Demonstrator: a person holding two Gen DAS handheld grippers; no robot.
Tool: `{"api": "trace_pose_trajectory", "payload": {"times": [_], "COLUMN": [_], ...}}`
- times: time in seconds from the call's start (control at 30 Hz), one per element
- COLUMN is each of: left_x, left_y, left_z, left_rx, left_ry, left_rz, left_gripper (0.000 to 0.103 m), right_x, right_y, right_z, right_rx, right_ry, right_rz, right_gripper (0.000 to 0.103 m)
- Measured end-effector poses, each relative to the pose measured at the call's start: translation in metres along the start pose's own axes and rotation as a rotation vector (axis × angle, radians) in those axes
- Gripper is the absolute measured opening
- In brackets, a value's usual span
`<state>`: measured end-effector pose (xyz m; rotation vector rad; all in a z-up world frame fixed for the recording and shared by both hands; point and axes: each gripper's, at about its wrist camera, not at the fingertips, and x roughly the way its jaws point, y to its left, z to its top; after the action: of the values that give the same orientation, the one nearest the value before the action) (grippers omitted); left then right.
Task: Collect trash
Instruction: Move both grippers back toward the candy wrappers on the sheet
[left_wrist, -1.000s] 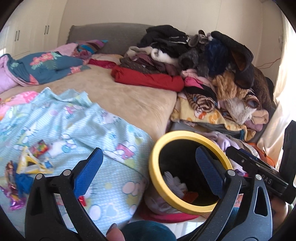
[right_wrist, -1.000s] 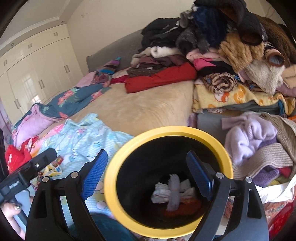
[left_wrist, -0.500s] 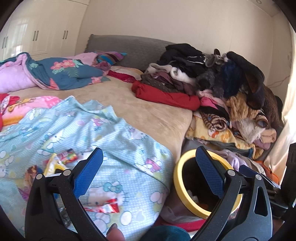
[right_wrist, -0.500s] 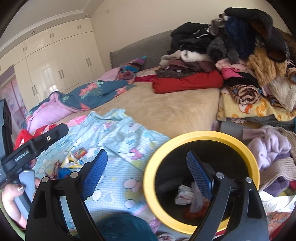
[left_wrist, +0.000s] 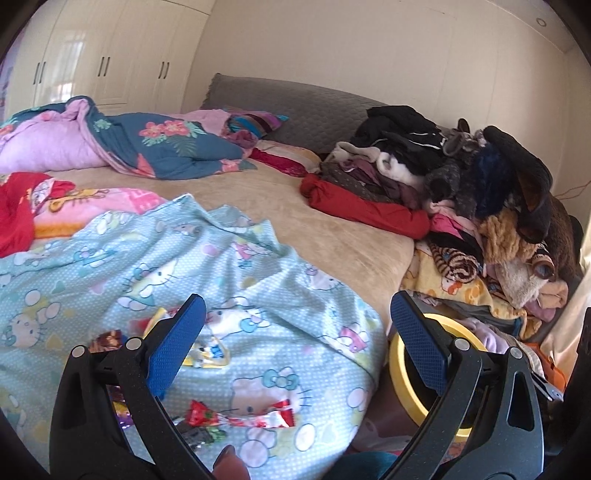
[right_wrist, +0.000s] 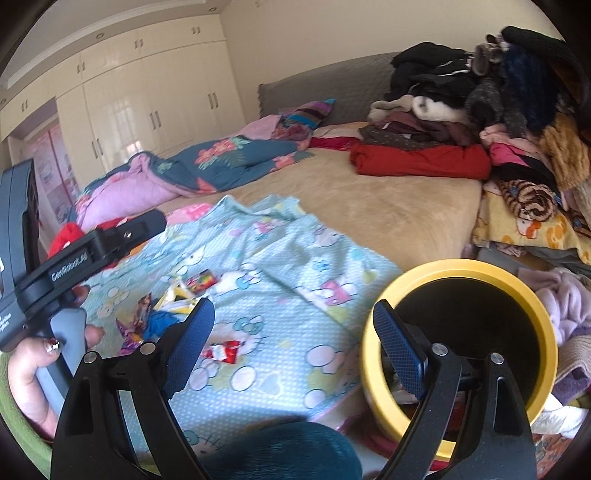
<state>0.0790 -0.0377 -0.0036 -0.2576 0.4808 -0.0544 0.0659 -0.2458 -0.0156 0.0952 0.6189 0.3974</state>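
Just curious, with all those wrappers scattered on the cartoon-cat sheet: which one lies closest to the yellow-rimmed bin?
The red-and-white wrapper, lying alone on the sheet nearest the bin. The other wrappers cluster farther left, toward the left gripper.

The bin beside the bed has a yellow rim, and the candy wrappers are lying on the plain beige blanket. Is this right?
Not quite. The bin beside the bed does have a yellow rim, but the candy wrappers are lying on the light blue cartoon-cat sheet, not on the plain beige blanket. The right wrist view shows this best.
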Motion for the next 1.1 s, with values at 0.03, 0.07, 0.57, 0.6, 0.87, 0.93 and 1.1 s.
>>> {"api": "trace_pose_trajectory", "payload": {"times": [0.03,0.07,0.57,0.6,0.87,0.93,1.1], "left_x": [0.000,-0.001,-0.004,-0.004,0.001,0.003,0.011], "left_y": [0.003,0.006,0.064,0.068,0.107,0.117,0.140], "left_z": [0.000,0.000,0.004,0.004,-0.002,-0.004,-0.014], "left_rx": [-0.004,-0.007,-0.050,-0.054,-0.124,-0.136,-0.174], "left_ry": [-0.001,-0.002,-0.004,-0.002,0.032,0.047,0.108], "left_rz": [0.004,0.010,0.078,0.082,0.119,0.132,0.175], "left_gripper": [0.092,0.092,0.092,0.092,0.092,0.092,0.092], "right_x": [0.002,0.005,0.052,0.055,0.078,0.086,0.104], "right_y": [0.005,0.010,0.052,0.054,0.084,0.093,0.107], "right_z": [0.000,-0.001,-0.005,-0.007,-0.021,-0.025,-0.032], "right_rx": [-0.011,-0.019,-0.074,-0.078,-0.184,-0.232,-0.315], "right_ry": [0.005,0.010,0.113,0.119,0.187,0.208,0.266], "right_rz": [0.004,0.009,0.051,0.052,0.105,0.128,0.153], "right_gripper": [0.085,0.085,0.085,0.085,0.085,0.084,0.077]}}
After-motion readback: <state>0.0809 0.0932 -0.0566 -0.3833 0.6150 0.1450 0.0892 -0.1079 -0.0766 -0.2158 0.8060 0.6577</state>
